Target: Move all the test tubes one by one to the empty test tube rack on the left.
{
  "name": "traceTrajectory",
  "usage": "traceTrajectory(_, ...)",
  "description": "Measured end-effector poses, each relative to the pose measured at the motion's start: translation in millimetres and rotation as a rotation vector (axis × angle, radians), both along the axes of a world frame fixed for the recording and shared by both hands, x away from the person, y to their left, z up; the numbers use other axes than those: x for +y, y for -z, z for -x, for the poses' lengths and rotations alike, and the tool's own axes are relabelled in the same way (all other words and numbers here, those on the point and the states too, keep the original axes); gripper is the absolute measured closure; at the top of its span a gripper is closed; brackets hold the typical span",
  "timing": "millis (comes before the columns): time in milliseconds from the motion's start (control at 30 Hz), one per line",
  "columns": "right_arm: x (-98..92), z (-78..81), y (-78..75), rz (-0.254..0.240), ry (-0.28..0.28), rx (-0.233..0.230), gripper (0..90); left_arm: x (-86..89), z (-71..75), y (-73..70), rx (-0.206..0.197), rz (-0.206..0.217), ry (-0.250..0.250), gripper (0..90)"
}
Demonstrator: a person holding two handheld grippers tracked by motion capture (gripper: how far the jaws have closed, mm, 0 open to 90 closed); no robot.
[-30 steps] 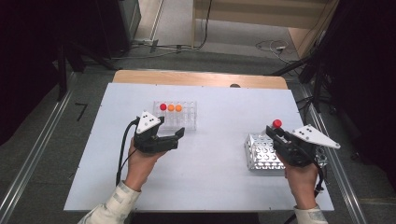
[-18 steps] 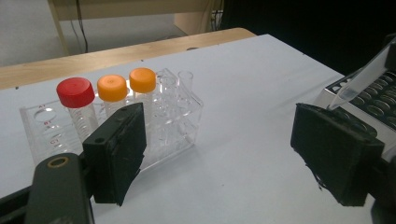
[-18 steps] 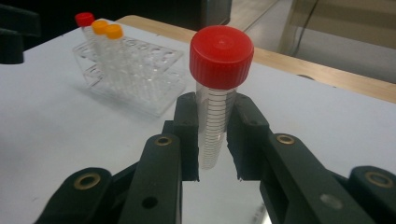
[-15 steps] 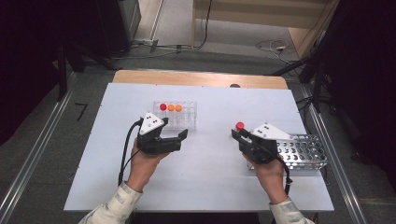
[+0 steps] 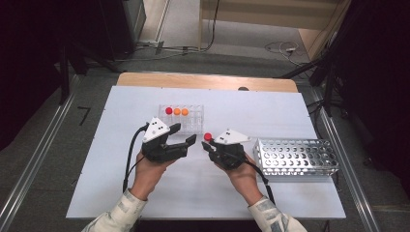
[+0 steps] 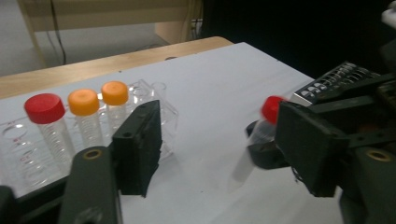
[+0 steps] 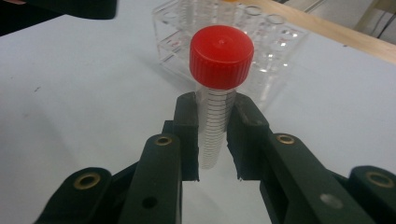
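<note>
High view, Trainee: Where is the tube, and which jaws have it?

High view, Instructor: The red-capped tube (image 5: 208, 137) is off the table (image 5: 270, 111), near its middle. The right gripper (image 5: 209, 145) carries it, between the clear rack (image 5: 191, 121) and the metal rack (image 5: 295, 157). The left gripper (image 5: 183, 134) lies just beside it, tips pointing at the cap.

Left gripper view, Trainee: Are the left jaws on anything?

Left gripper view, Instructor: No. They have just been closing, but they stand partly spread with nothing pinched. The tube is tilted and a little blurred, close to one jaw and held by the other gripper. The clear rack sits to the side with one red cap and two orange caps in a row, and empty wells next to them.

Right gripper view, Trainee: How good is the right-hand grip?

Right gripper view, Instructor: The right jaws pinch the tube's clear, graduated body just below the cap, one pad on each side. The cap stands free above them and the lower end hangs free below. The clear rack is directly behind.

Right gripper view, Trainee: What makes the step go well?

Right gripper view, Instructor: This looks like a hand-over or a move to the clear rack. In either case:
1. Hold the tube steady and bring it upright.
2. Keep the right jaws pressed until the tube is supported elsewhere.
3. If the left jaws take it, close them on the body, clear of the right pads.
4. If it goes into the rack, line the lower end up over an empty well before lowering.
</note>
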State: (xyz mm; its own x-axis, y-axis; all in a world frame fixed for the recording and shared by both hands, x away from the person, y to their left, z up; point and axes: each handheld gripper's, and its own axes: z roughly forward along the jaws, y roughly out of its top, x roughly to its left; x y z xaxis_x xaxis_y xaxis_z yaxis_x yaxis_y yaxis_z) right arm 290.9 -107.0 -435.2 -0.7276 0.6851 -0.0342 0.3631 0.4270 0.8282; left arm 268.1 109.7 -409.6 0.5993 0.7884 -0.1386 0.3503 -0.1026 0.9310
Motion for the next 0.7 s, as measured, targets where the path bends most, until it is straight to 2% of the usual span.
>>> traceTrajectory(133,16.9,-0.6,3.5,0.008,-0.027,0.006,71.9,-6.3,0.1,3.5,-0.003,-0.035,0.043,42.7)
traceTrajectory(300,31.1,0.5,3.9,0.013,-0.053,0.007,71.8,-11.4,-0.1,8.4,-0.009,-0.082,0.045,53.7)
traceTrajectory(433,36.6,1.7,2.2,0.005,-0.064,0.001,71.8,-11.5,-0.9,10.6,-0.005,-0.090,0.047,57.4)
traceTrajectory(567,37.8,1.9,1.4,0.004,-0.066,-0.001,71.8,-11.5,-0.9,10.9,-0.017,-0.093,0.041,68.5)
traceTrajectory(700,37.3,2.0,1.2,0.008,-0.063,-0.002,71.6,-11.5,-0.9,11.2,-0.019,-0.094,0.042,69.2)
